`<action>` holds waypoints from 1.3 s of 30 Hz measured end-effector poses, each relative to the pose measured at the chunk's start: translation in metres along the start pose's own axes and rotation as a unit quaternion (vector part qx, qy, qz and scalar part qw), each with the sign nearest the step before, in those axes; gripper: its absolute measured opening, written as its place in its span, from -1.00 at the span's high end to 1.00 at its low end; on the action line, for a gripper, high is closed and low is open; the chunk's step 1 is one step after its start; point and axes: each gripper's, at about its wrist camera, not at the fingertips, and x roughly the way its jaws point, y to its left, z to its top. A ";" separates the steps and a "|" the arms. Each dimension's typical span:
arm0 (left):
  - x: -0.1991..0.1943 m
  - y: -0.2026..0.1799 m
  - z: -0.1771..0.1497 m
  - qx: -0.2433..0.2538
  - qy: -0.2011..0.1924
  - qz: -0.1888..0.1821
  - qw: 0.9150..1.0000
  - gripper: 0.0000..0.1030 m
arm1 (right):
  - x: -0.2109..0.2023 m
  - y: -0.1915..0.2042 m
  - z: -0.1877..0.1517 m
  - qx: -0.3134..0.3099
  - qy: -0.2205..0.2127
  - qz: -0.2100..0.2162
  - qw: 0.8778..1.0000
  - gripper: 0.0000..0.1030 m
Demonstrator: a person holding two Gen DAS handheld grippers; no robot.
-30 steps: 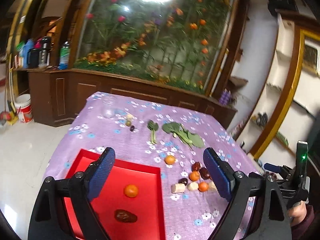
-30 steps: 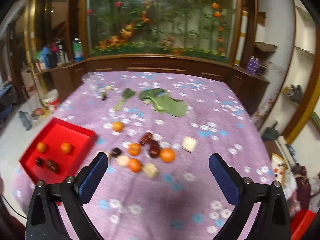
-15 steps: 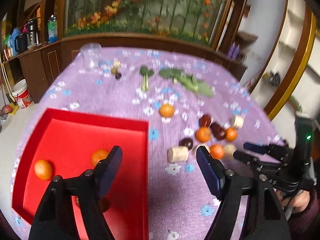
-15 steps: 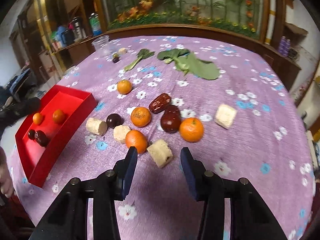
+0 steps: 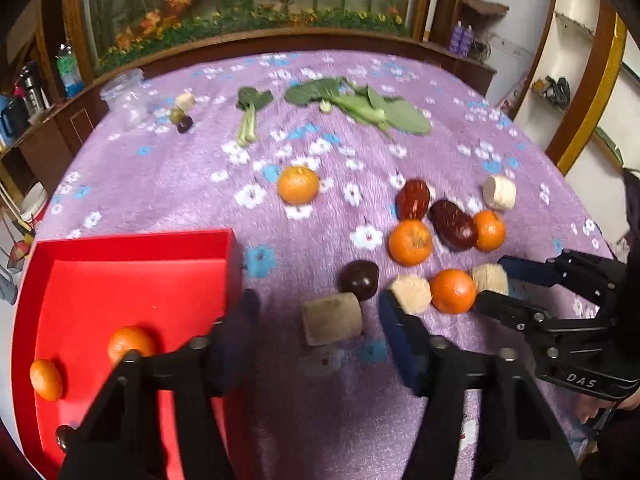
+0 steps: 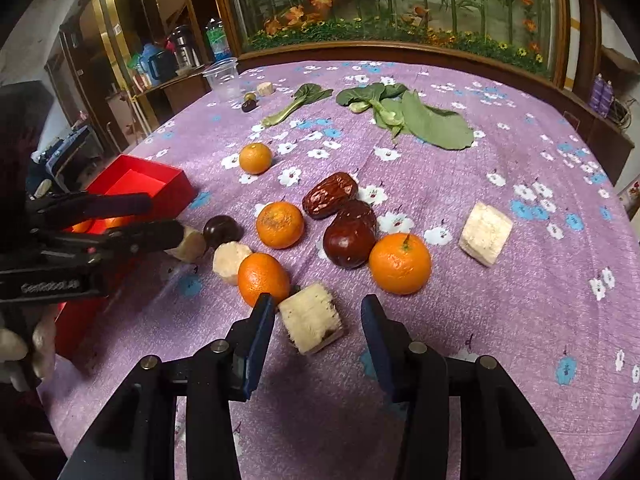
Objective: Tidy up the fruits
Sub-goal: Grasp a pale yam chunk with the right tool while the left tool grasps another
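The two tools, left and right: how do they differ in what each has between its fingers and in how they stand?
The left tool brackets a tan, cylinder-shaped chunk; the right tool brackets a pale, squarish chunk. The left tool's jaws have just been closing and show clear gaps on both sides; the right tool's jaws show one wide gap, its other finger near the chunk. The left tool works beside the red tray; the right tool is next to an orange. Neither visibly grips.

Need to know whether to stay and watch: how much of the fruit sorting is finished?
Barely started. Done: two oranges and a dark fruit lie in the red tray. In hand: nothing gripped; left tongs have just been closing around a pale chunk, right tongs straddle another chunk, pads apart. Left: four oranges, dates and dark fruits on the tablecloth.
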 end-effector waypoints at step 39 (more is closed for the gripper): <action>-0.046 -0.033 -0.024 0.013 -0.018 -0.014 1.000 0.41 | -0.036 0.021 -0.018 0.016 -0.022 0.011 1.000 0.40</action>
